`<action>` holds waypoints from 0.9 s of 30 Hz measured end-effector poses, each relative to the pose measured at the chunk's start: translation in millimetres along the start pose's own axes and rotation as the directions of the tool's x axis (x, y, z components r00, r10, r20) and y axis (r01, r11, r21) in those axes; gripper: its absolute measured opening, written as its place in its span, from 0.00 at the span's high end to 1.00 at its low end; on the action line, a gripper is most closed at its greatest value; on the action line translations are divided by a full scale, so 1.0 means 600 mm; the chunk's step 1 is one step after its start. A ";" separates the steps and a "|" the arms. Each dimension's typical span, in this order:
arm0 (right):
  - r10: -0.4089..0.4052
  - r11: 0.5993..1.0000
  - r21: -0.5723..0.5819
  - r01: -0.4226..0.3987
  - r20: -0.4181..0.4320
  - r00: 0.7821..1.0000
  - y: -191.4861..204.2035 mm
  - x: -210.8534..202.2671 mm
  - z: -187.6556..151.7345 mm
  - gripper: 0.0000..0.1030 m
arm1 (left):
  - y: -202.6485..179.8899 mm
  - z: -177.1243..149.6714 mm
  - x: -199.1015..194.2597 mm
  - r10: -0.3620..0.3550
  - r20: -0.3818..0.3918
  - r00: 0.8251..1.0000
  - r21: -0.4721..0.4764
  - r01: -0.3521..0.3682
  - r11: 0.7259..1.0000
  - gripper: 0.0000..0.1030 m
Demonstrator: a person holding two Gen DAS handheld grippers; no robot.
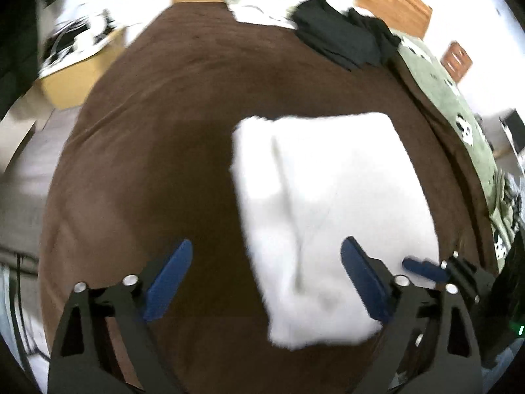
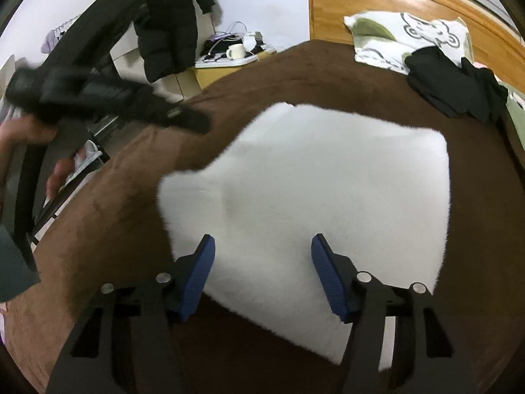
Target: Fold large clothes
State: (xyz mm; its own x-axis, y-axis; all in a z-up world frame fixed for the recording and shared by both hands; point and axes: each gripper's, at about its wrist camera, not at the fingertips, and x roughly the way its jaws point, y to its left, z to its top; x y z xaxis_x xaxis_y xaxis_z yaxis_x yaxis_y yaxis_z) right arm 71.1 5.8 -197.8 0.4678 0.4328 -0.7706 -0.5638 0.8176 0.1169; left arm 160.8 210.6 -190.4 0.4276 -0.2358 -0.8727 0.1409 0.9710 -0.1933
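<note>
A white garment [image 1: 331, 203] lies folded into a rough rectangle on the brown bedspread [image 1: 157, 151]; it also shows in the right wrist view [image 2: 321, 190]. My left gripper [image 1: 265, 256] is open and empty, raised above the garment's near left edge. My right gripper [image 2: 262, 252] is open and empty, hovering over the garment's near edge. The right gripper's blue fingertip [image 1: 423, 267] shows at the right in the left wrist view. The left gripper's body [image 2: 98, 98] shows blurred at the left in the right wrist view.
A black garment [image 2: 456, 85] lies bunched at the bed's far right, next to a white and green pillow [image 2: 400, 36]. A green patterned blanket [image 1: 459, 105] runs along the right side. A wooden headboard [image 2: 410, 0], a bedside table with a mug [image 2: 234, 52] and a hanging black coat [image 2: 170, 23] stand behind.
</note>
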 end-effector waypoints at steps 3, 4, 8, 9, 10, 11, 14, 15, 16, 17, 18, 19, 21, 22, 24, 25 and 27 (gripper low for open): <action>0.008 1.000 0.015 -0.008 0.002 1.000 -0.010 0.000 -0.001 0.40 | -0.009 0.052 0.051 -0.074 -0.040 0.996 0.003 0.075 0.997 0.29; 0.008 1.000 0.019 -0.008 0.007 1.000 -0.012 -0.001 -0.002 0.40 | -0.011 0.062 0.063 -0.079 -0.049 0.996 0.002 0.079 0.997 0.39; 0.022 0.999 0.042 -0.023 0.014 1.000 -0.009 0.002 -0.012 0.38 | -0.014 0.099 0.114 -0.140 -0.089 0.986 -0.036 0.137 0.990 0.51; 0.026 0.999 0.046 -0.027 0.015 1.000 -0.009 0.000 -0.016 0.38 | -0.015 0.103 0.123 -0.149 -0.095 0.984 -0.040 0.146 0.988 0.52; 0.034 0.998 0.056 -0.035 0.015 0.999 -0.012 0.002 -0.016 0.36 | -0.016 0.104 0.130 -0.145 -0.100 0.984 -0.038 0.142 0.989 0.52; 0.039 0.997 0.059 -0.040 0.015 0.999 -0.010 0.004 -0.015 0.36 | -0.017 0.105 0.141 -0.140 -0.110 0.984 -0.036 0.136 0.990 0.52; 0.045 0.997 0.061 -0.046 0.019 0.999 -0.009 0.008 -0.015 0.33 | -0.011 0.105 0.166 -0.193 -0.133 0.972 -0.088 0.182 0.979 0.51; 0.046 0.997 0.061 -0.047 0.021 0.999 -0.009 0.008 -0.015 0.32 | -0.008 0.104 0.171 -0.222 -0.131 0.966 -0.109 0.209 0.972 0.51; 0.047 0.997 0.061 -0.048 0.023 0.999 -0.008 0.008 -0.016 0.31 | -0.005 0.102 0.176 -0.261 -0.124 0.957 -0.132 0.244 0.961 0.51; 0.046 0.997 0.060 -0.048 0.025 0.999 -0.007 0.008 -0.016 0.31 | -0.004 0.101 0.179 -0.290 -0.119 0.949 -0.151 0.272 0.950 0.52; 0.044 0.997 0.057 -0.045 0.027 0.999 -0.006 0.007 -0.016 0.31 | -0.004 0.100 0.182 -0.307 -0.115 0.945 -0.163 0.287 0.944 0.64; 0.040 0.997 0.058 -0.042 0.031 0.999 -0.006 0.007 -0.016 0.30 | -0.005 0.099 0.185 -0.315 -0.108 0.943 -0.165 0.296 0.941 0.77; 0.042 0.997 0.066 -0.044 0.038 0.998 -0.008 0.005 -0.014 0.29 | -0.007 0.098 0.188 -0.347 -0.100 0.933 -0.166 0.328 0.930 0.84; 0.042 0.997 0.069 -0.045 0.044 0.998 -0.007 0.002 -0.012 0.29 | -0.011 0.099 0.186 -0.352 -0.095 0.931 -0.158 0.335 0.929 0.85; 0.032 0.998 0.043 -0.034 0.058 0.998 0.001 -0.004 -0.009 0.29 | -0.019 0.100 0.179 -0.345 -0.087 0.934 -0.121 0.334 0.935 0.86; 0.023 1.000 0.002 -0.023 0.067 0.998 0.012 -0.008 -0.007 0.29 | -0.025 0.101 0.173 -0.337 -0.083 0.938 -0.097 0.329 0.939 0.87; 0.011 0.997 -0.077 -0.005 0.078 0.997 0.037 -0.011 -0.007 0.31 | -0.032 0.104 0.165 -0.329 -0.080 0.941 -0.072 0.324 0.943 0.87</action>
State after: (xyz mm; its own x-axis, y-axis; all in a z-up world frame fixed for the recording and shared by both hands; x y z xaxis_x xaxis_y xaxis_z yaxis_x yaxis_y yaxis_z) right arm 52.6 19.8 -192.7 0.5133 0.4703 -0.7179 -0.6172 0.7835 0.0720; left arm 256.3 166.2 -245.2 0.2847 -0.5381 -0.7934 0.2069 0.8426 -0.4972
